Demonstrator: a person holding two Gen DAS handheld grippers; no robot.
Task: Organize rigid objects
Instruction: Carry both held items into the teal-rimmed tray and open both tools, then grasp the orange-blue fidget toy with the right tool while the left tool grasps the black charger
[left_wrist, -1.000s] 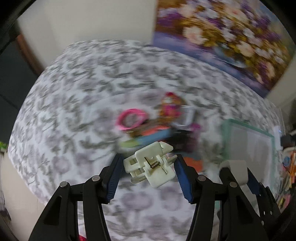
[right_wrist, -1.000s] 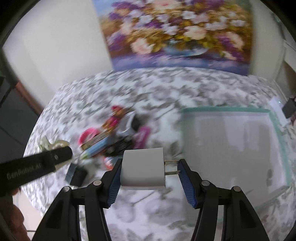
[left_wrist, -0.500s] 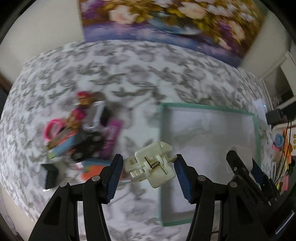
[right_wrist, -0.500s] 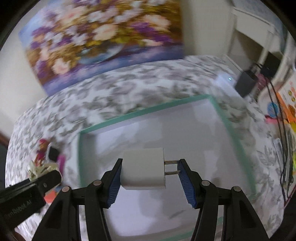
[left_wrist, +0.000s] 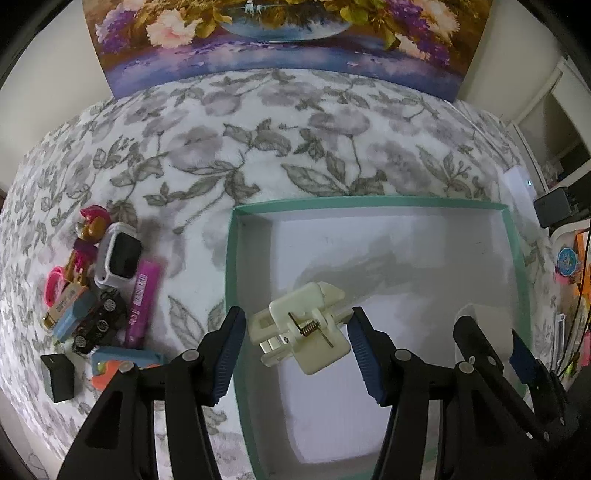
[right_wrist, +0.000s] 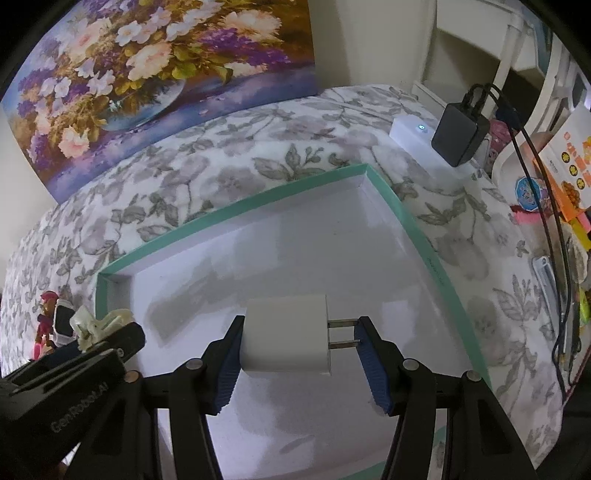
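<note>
My left gripper (left_wrist: 295, 347) is shut on a cream plastic spring clip (left_wrist: 301, 332) and holds it above the left part of a shallow white tray with a teal rim (left_wrist: 229, 266). My right gripper (right_wrist: 297, 354) is shut on a white wall charger (right_wrist: 286, 338) with two metal prongs, held over the same tray (right_wrist: 413, 229). The right gripper also shows at the right in the left wrist view (left_wrist: 491, 350). The left gripper with its clip shows at the lower left in the right wrist view (right_wrist: 96, 332).
A pile of small objects lies left of the tray on the floral cloth: a white smartwatch (left_wrist: 118, 254), a purple tube (left_wrist: 142, 299), a toy figure (left_wrist: 88, 229), a pink ring (left_wrist: 51, 284), a black block (left_wrist: 57, 373). A black adapter (right_wrist: 458, 133) and cables lie right. A flower painting (left_wrist: 280, 33) stands behind.
Both grippers have swung right from the pile of objects to over the tray, each still holding its object. The view has sharpened and steadied.
</note>
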